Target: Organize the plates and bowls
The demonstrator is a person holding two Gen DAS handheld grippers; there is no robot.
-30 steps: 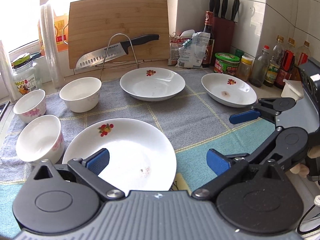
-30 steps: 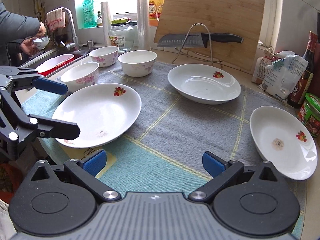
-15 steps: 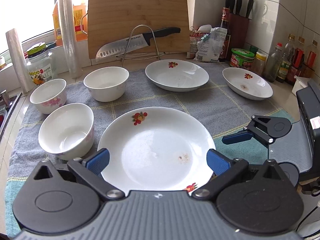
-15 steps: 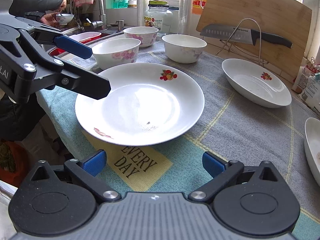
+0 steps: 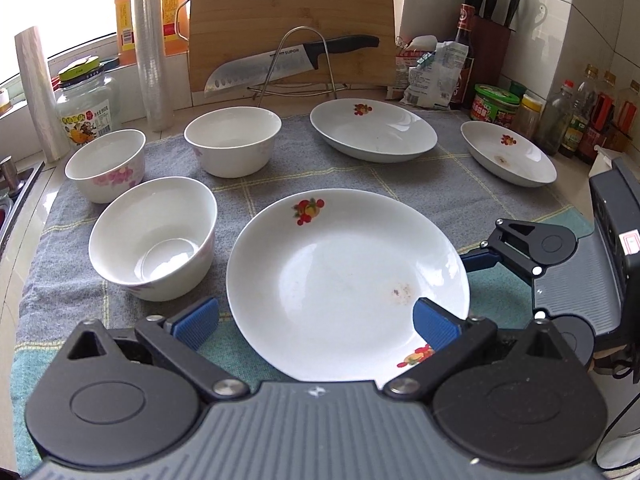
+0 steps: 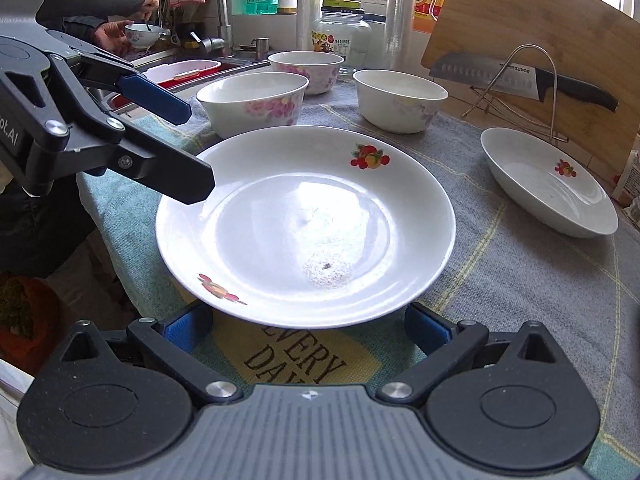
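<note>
A large white plate with fruit prints (image 5: 344, 280) (image 6: 304, 220) lies on the grey cloth (image 5: 400, 172) near the front edge. My left gripper (image 5: 316, 322) is open, its blue pads either side of the plate's near rim. My right gripper (image 6: 308, 326) is open at the plate's right rim; it also shows in the left wrist view (image 5: 480, 260). Three white bowls (image 5: 154, 236) (image 5: 106, 164) (image 5: 232, 140) stand left and behind. Two more plates (image 5: 374, 130) (image 5: 508, 152) lie at the back right.
A bamboo cutting board (image 5: 292, 20) and a knife (image 5: 288, 64) on a wire rack stand at the back. Jars, bottles and a knife block (image 5: 488, 36) line the back right wall. A sink (image 6: 180, 72) with a person washing a bowl is to the left.
Both grippers have moved in toward the large front plate; it now sits between the left gripper's pads and close before the right gripper. Both stayed open.
</note>
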